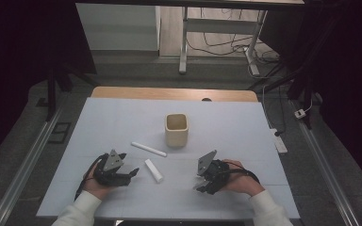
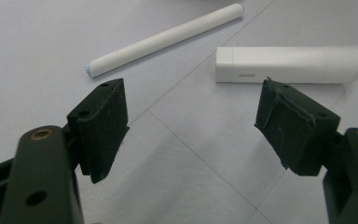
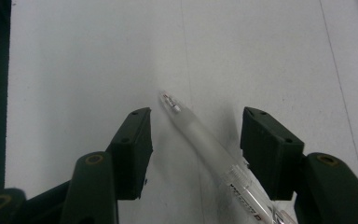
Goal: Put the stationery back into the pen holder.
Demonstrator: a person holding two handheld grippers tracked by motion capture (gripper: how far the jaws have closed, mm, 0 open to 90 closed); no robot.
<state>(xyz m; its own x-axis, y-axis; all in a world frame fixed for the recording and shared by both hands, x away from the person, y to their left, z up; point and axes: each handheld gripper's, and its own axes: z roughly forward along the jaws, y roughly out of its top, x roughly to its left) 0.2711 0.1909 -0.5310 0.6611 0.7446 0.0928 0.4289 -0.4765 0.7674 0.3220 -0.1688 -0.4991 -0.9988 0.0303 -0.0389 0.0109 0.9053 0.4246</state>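
Low over the pale grey table (image 1: 122, 117), the right gripper (image 3: 196, 140) stood with its black jaws partly parted astride a clear plastic pen (image 3: 200, 140), the pads touching nothing. The pen lay flat on the table between the jaws, its long axis running on a slant across the gap: the tip pointed away and toward the left pad, while the printed barrel passed close under the right pad and out of the bottom of the right gripper view. Any closing of the jaws would, by the look of it, meet the pen at an angle rather than square across its barrel, so a small turn of the hand seemed called for first.

Across the table, the left gripper (image 2: 191, 126) sat wide and empty, facing a stubby white plastic tube with a squared cap (image 2: 289, 65) that lay crosswise just beyond its pads, and a slim white stick with a pale blue end (image 2: 165, 37) lying slantwise farther off.

From the high view, the right gripper (image 1: 202, 181) rested near the table's near edge, well apart from the cream square holder cup (image 1: 176, 129) standing upright at mid-table. The right hand was plainly the nearer one to the pen.
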